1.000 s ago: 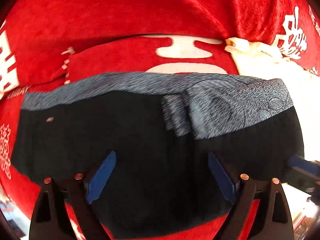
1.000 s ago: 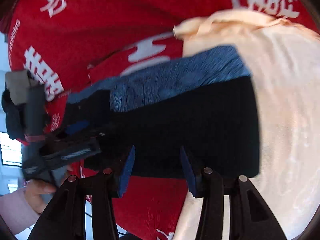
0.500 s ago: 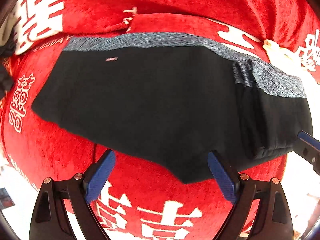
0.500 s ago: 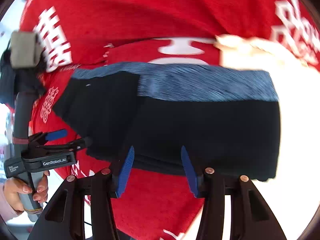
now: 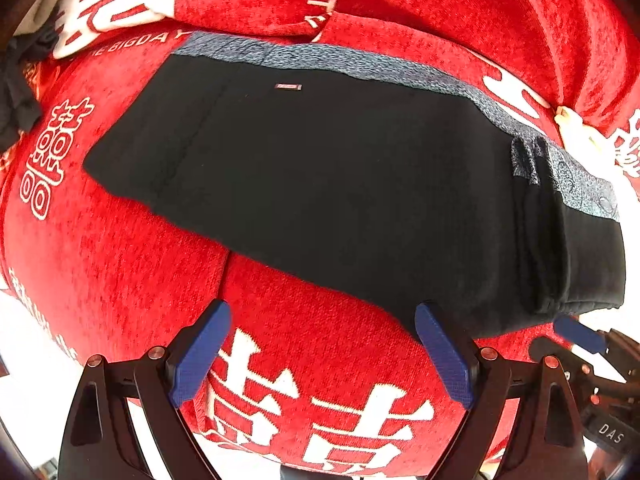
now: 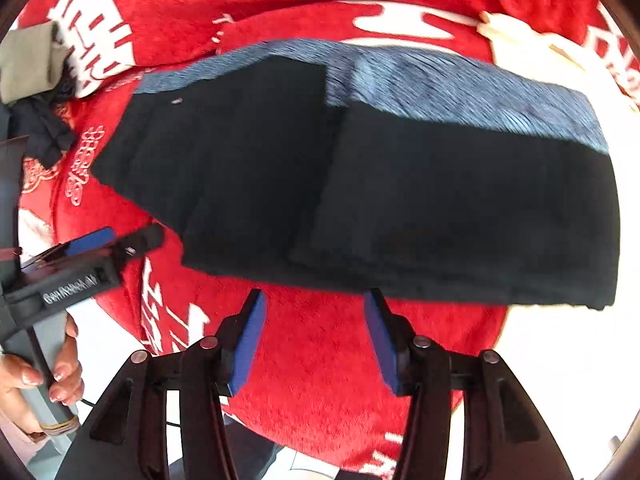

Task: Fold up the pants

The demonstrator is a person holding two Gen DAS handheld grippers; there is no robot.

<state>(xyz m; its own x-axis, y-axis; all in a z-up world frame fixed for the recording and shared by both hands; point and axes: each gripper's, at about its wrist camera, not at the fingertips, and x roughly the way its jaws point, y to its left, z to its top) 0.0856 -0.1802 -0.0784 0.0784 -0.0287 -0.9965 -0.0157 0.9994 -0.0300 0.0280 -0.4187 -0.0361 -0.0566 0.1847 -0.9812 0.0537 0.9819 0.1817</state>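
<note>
Black knit pants with a heathered grey-blue side stripe (image 5: 344,168), laid flat across a red plush cloth with white woven characters (image 5: 304,352). One end already doubled over onto the middle, seen as a thicker upper layer (image 6: 460,208) in the right wrist view. Left gripper (image 5: 324,354) with blue-padded fingers (image 5: 198,352) spread wide, empty, poised just off the near hem. Right gripper (image 6: 314,340) likewise parted and holding nothing, near the folded edge.

Step in hand, by judgement: between folds, pants released. Next move likely a pinch on the unfolded end, both layers caught together, carried over the doubled part.

Fabric matte, soft, limp; small pale label (image 5: 289,87) near the stripe. Cloth beneath deep-piled, probably grippy. Cream fabric (image 6: 516,36) beyond, kind unclear through glare.
</note>
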